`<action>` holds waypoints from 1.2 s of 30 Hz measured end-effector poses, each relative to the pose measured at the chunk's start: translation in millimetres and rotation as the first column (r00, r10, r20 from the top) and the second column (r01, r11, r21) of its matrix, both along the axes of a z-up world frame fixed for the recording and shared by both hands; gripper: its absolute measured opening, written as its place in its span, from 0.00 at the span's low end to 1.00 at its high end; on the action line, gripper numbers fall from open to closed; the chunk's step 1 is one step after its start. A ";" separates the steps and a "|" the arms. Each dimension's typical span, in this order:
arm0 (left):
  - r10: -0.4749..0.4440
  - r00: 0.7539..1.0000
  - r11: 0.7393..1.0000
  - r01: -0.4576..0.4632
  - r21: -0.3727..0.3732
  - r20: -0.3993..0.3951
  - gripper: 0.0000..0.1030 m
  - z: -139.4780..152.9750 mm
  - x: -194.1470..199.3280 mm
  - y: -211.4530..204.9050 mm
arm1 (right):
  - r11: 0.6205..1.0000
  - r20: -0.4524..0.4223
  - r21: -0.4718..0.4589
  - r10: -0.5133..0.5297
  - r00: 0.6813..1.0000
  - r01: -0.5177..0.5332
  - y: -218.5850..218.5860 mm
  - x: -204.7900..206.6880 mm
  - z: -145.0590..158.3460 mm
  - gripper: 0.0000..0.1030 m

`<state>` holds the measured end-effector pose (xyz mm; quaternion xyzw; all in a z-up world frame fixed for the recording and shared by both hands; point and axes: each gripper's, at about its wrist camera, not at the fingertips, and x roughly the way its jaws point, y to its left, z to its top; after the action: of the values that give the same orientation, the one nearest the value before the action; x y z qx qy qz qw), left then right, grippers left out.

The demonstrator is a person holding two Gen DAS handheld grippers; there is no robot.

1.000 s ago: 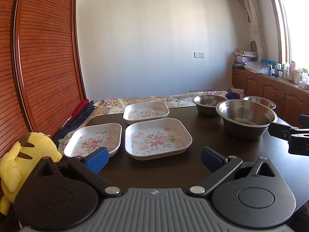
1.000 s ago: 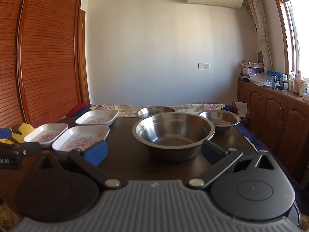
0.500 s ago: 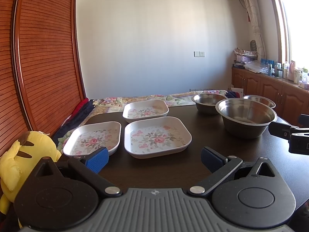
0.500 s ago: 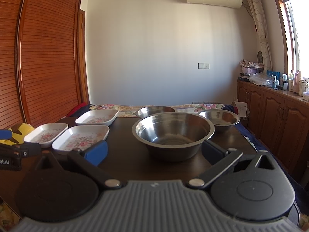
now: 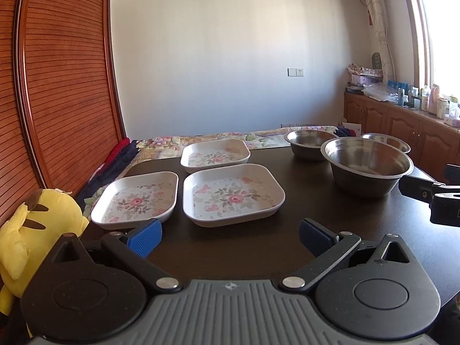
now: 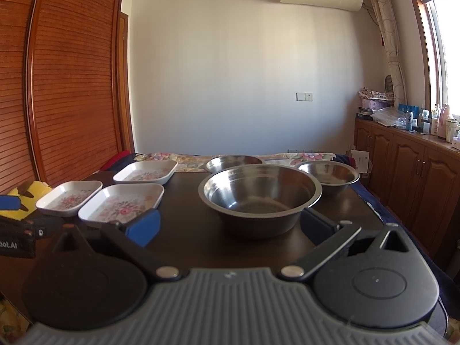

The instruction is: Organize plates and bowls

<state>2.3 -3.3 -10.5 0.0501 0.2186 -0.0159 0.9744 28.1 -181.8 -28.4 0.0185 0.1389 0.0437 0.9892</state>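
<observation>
Three white floral square plates lie on the dark table (image 5: pixel 302 201): a near middle plate (image 5: pixel 233 194), a near left plate (image 5: pixel 136 199) and a far plate (image 5: pixel 215 155). Three steel bowls stand to the right: a large bowl (image 5: pixel 368 165) (image 6: pixel 260 194) and two smaller bowls (image 5: pixel 310 143) (image 5: pixel 385 141) behind it. My left gripper (image 5: pixel 230 237) is open and empty, just short of the near middle plate. My right gripper (image 6: pixel 230 225) is open and empty, its fingers on either side of the large bowl's near wall.
A yellow plush toy (image 5: pixel 31 230) sits at the table's left edge. A floral cloth (image 5: pixel 207 138) lies beyond the far edge. Wooden cabinets (image 6: pixel 417 178) with bottles run along the right wall. A slatted wooden door (image 5: pixel 57 86) stands on the left.
The left gripper has edged slightly forward and lower towards the near middle plate. The right gripper has barely moved.
</observation>
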 end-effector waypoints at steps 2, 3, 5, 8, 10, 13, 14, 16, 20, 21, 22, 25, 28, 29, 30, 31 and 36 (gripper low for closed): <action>-0.001 1.000 1.000 0.001 -0.001 -0.005 0.99 0.2 0.9 0.9 | 1.000 -0.002 -0.003 0.003 1.000 -0.003 1.2 1.0 -0.3 1.00; 0.000 1.000 1.000 0.000 0.000 -0.008 0.99 0.1 1.5 1.4 | 1.000 -0.003 -0.006 0.006 1.000 -0.006 2.5 2.2 -0.4 1.00; -0.003 1.000 1.000 0.003 0.007 -0.013 0.99 0.0 2.4 1.6 | 1.000 -0.004 -0.014 0.012 1.000 -0.012 4.6 3.2 -0.4 1.00; 0.000 1.000 1.000 0.000 0.028 -0.008 0.99 -0.8 2.3 2.0 | 0.999 -0.008 -0.023 0.022 1.000 -0.022 9.2 6.0 -1.2 1.00; -0.004 1.000 0.999 0.005 0.032 -0.012 0.99 -1.1 3.8 4.4 | 0.999 -0.015 -0.025 0.033 0.999 -0.034 13.0 8.4 -2.4 1.00; -0.007 1.000 1.000 0.008 0.023 -0.020 0.99 -1.2 8.5 11.2 | 0.998 -0.018 -0.039 0.052 0.998 -0.053 20.3 11.8 -1.9 1.00; -0.005 1.000 1.000 0.005 0.017 -0.022 0.99 -1.1 10.3 14.4 | 0.997 -0.018 -0.045 0.062 0.998 -0.062 23.2 13.1 -1.3 1.00; 0.007 1.000 1.000 -0.006 0.013 -0.024 0.99 -0.6 15.2 21.3 | 0.995 -0.016 -0.055 0.080 0.997 -0.081 28.7 15.6 0.7 1.00; 0.034 0.999 0.999 -0.033 0.041 -0.020 0.99 0.9 27.0 34.4 | 0.990 -0.017 -0.073 0.122 0.992 -0.122 38.0 28.4 7.2 1.00; 0.041 0.999 0.998 -0.040 0.049 -0.020 0.99 1.2 30.5 37.8 | 0.988 -0.017 -0.076 0.134 0.991 -0.135 41.0 32.2 8.8 1.00; 0.048 0.999 0.997 -0.046 0.055 -0.019 0.99 2.0 33.9 41.2 | 0.986 -0.019 -0.078 0.147 0.989 -0.148 43.2 35.7 10.1 1.00; 0.062 0.998 0.996 -0.061 0.072 -0.016 0.99 3.1 43.3 51.0 | 0.980 -0.029 -0.075 0.181 0.983 -0.183 50.0 45.6 12.7 1.00; 0.073 0.997 0.994 -0.071 0.079 -0.022 0.99 4.2 53.0 59.9 | 0.975 -0.042 -0.082 0.206 0.978 -0.209 58.6 51.1 13.0 1.00; 0.075 0.997 0.994 -0.072 0.078 -0.026 0.99 4.4 56.4 62.6 | 0.972 -0.049 -0.084 0.214 0.976 -0.218 61.6 53.5 12.8 1.00; 0.075 0.997 0.994 -0.073 0.076 -0.029 0.99 4.4 59.5 65.4 | 0.971 -0.058 -0.083 0.221 0.974 -0.225 65.1 56.8 12.2 1.00; 0.078 0.996 0.994 -0.076 0.073 -0.030 0.99 4.4 62.1 68.0 | 0.970 -0.067 -0.079 0.227 0.972 -0.232 67.7 60.4 11.9 1.00; 0.076 0.996 0.996 -0.074 0.048 -0.047 0.99 3.4 75.5 78.4 | 0.958 -0.101 -0.075 0.270 0.958 -0.278 78.6 76.3 13.3 1.00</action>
<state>77.9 75.1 -7.1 0.0638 0.2445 0.0244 0.9672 104.5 -103.2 -15.1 -0.0426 0.1862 0.1734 0.9662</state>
